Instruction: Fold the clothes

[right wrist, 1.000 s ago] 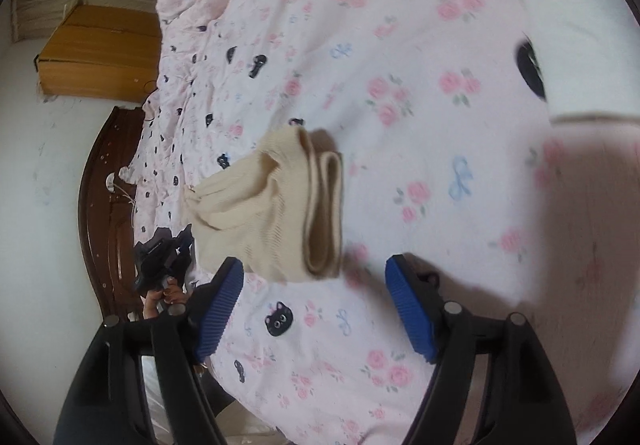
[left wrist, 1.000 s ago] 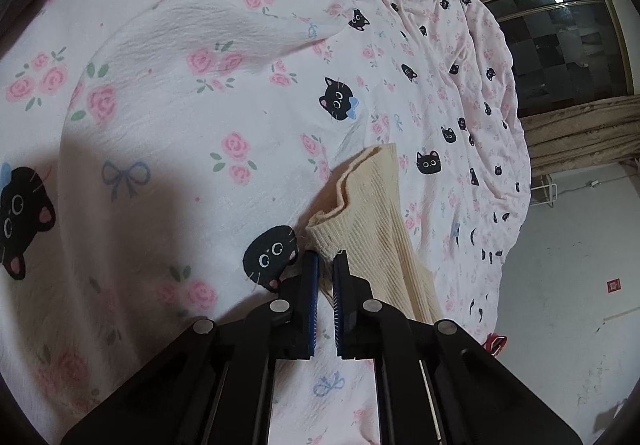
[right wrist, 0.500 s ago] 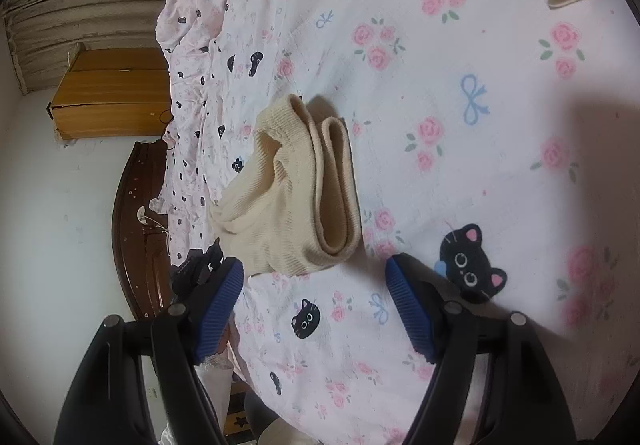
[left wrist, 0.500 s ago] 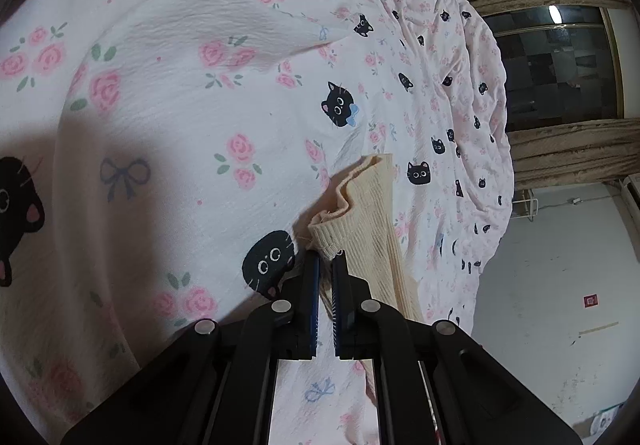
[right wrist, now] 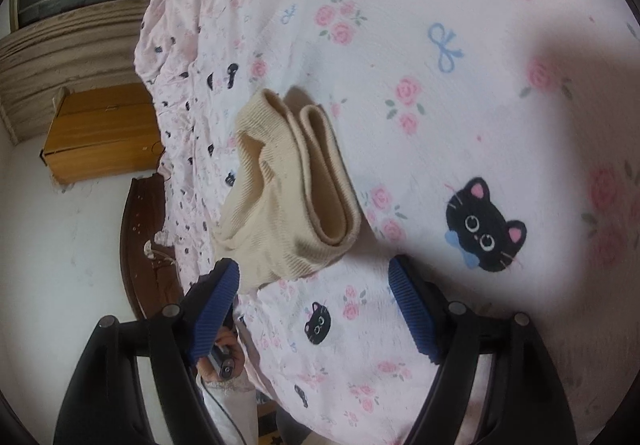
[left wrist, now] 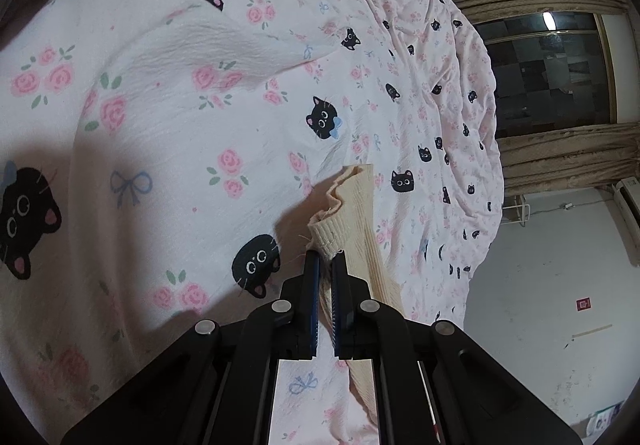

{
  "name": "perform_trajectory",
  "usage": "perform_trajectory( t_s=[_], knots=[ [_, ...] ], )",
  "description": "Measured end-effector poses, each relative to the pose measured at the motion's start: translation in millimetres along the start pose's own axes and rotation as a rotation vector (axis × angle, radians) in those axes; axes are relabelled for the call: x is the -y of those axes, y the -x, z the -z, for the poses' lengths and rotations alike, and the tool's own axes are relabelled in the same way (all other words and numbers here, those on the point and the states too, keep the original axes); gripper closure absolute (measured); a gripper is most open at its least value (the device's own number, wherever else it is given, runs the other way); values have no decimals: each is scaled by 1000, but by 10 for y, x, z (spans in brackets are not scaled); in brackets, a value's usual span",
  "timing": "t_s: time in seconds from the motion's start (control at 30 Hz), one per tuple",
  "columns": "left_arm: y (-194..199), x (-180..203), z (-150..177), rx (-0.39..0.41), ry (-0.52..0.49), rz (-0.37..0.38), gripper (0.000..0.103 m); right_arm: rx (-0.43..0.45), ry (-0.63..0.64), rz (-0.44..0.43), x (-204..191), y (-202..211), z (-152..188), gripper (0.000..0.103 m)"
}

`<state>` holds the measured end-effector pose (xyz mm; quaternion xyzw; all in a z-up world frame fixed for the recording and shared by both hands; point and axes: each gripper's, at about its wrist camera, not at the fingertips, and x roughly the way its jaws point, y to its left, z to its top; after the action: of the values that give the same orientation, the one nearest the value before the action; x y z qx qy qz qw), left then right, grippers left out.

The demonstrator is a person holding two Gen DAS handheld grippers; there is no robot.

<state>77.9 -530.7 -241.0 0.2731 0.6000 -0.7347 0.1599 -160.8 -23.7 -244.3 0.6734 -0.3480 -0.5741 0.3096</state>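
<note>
Cream ribbed knit, folded into a thick bundle, is the garment [right wrist: 288, 189] lying on the pink bedspread [right wrist: 460, 105] printed with roses, bows and black cat faces. In the right wrist view its long axis runs from upper left to lower right, with the doubled fold edge (two rounded layers, open at the near end) facing the right side of the picture and a looser flap spreading to the left. From the left wrist the same garment [left wrist: 352, 213] shows as a narrow strip running away from the camera, its ribbed hem nearest.

Much of it is hidden in that view: the lower part passes behind the black gripper frame and out of the bottom. What kind of clothing it is cannot be made out. A wooden cabinet [right wrist: 100, 133] stands by the wall beyond the bed, and a dark window [left wrist: 548, 73] with beige curtains [left wrist: 560, 161] shows in the left view.

Left gripper [left wrist: 326, 257]: blue pads nearly together, pinching the ribbed hem corner between them. Right gripper [right wrist: 314, 273]: jaws wide apart and just opened a little further, empty, poised near the bedspread with the near end of the bundle just ahead of the gap; the left fingertip [right wrist: 226, 275] overlaps the loose flap's edge in the picture, though contact cannot be told.
</note>
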Motion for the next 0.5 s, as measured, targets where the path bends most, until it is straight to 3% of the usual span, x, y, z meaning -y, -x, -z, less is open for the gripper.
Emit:
perform_trajectory(
  t_s=[0.2,0.27,0.3,0.33,0.37,0.5],
  knots=[
    [-19,-26,-18,-5,5,-7,99,57,-29,-10,-37,-128,-39,23],
    [-32,-46,-16,-8,10,-9,99,66,-15,6,-86,-197,-46,28],
    [-34,-58,-15,-9,14,-8,99,70,-9,15,-99,-235,-51,46],
    [-37,-71,-13,-10,18,-6,99,70,-5,23,-103,-275,-58,79],
    [-38,-81,-12,-12,21,-6,99,60,-9,27,-73,-325,-69,89],
    [-16,-99,-6,-13,22,2,99,68,-24,-11,53,-389,-72,90]
  ],
)
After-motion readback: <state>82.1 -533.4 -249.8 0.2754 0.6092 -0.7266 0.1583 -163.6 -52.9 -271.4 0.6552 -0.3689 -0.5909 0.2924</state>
